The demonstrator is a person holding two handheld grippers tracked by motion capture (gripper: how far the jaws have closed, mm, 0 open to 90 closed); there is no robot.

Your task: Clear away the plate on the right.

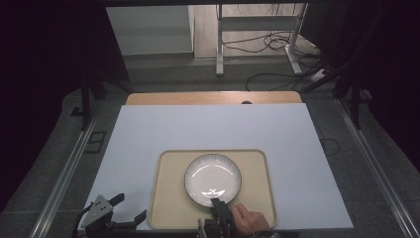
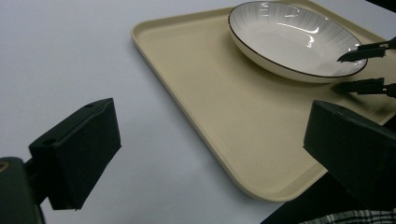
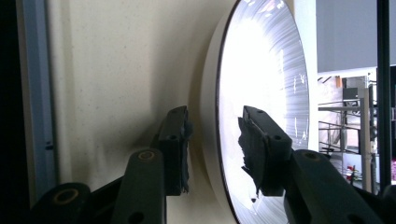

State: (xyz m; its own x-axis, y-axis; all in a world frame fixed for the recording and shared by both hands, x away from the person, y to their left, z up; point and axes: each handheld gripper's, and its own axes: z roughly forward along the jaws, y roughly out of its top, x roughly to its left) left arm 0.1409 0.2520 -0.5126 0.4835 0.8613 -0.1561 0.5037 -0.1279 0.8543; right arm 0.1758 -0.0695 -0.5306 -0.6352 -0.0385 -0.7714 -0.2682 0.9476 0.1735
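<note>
A white ribbed plate (image 1: 213,179) with a dark rim sits in the middle of a beige tray (image 1: 168,198). My right gripper (image 1: 216,202), held by a hand (image 1: 250,218), is at the plate's near edge. In the right gripper view it (image 3: 212,135) is open, one jaw under the plate (image 3: 261,70) and one over its rim, with a small gap on each side. My left gripper (image 1: 132,207) stands open and holds nothing, off the tray's near left corner. The left gripper view looks between its wide jaws (image 2: 210,135) onto the tray (image 2: 210,93), the plate (image 2: 294,37) and the right gripper (image 2: 362,69).
The tray lies on a white board (image 1: 213,129) that covers a wooden table (image 1: 213,97). Bare board stretches to the left, right and far side of the tray. Beyond the table are a desk frame (image 1: 257,39) and floor cables (image 1: 277,74).
</note>
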